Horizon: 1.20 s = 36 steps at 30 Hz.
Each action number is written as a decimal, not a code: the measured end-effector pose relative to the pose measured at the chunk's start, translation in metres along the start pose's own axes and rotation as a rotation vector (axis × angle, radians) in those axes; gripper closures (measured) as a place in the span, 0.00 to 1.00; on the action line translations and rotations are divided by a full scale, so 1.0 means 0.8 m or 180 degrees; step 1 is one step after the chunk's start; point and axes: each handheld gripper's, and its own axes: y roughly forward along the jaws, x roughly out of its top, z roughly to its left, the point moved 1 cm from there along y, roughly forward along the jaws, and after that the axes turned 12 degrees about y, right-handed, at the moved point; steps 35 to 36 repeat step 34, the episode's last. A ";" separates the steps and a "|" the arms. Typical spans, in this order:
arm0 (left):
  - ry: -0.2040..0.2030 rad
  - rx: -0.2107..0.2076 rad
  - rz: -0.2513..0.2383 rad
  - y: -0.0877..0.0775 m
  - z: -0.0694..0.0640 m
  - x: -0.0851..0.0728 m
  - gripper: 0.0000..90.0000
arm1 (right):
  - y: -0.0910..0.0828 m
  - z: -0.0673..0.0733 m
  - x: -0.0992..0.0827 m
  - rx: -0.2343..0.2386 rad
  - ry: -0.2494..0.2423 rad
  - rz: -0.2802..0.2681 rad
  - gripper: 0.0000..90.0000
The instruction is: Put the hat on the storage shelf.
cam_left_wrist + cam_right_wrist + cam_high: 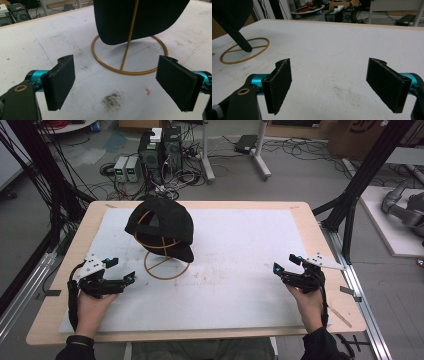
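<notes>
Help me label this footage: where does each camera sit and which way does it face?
High view: above the person's side, facing the table; forearms, left gripper, right gripper.
Left gripper view: on it, facing the black cap on its gold wire stand; open jaws.
Right gripper view: on it, facing across; open jaws.
Shared: cap, stand.

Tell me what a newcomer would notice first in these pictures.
A black cap sits on a gold wire stand, left of centre on the white mat. Nearer the person, the left claw and the right claw rest open at the mat's two sides, holding nothing. In the left gripper view the stand's ring lies just ahead of the open jaws.
</notes>
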 end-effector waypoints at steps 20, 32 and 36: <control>-0.0040 -0.0049 -0.0020 0.001 -0.004 0.002 0.18 | 0.002 -0.015 -0.003 -0.0138 0.0054 0.0041 0.23; -0.0061 -0.0038 -0.0001 0.001 -0.003 0.001 0.18 | 0.004 -0.013 -0.004 -0.0140 0.0036 0.0057 0.23; -0.0062 -0.0033 0.0001 0.001 -0.003 0.001 0.18 | 0.005 -0.014 -0.004 -0.0138 0.0047 0.0064 0.23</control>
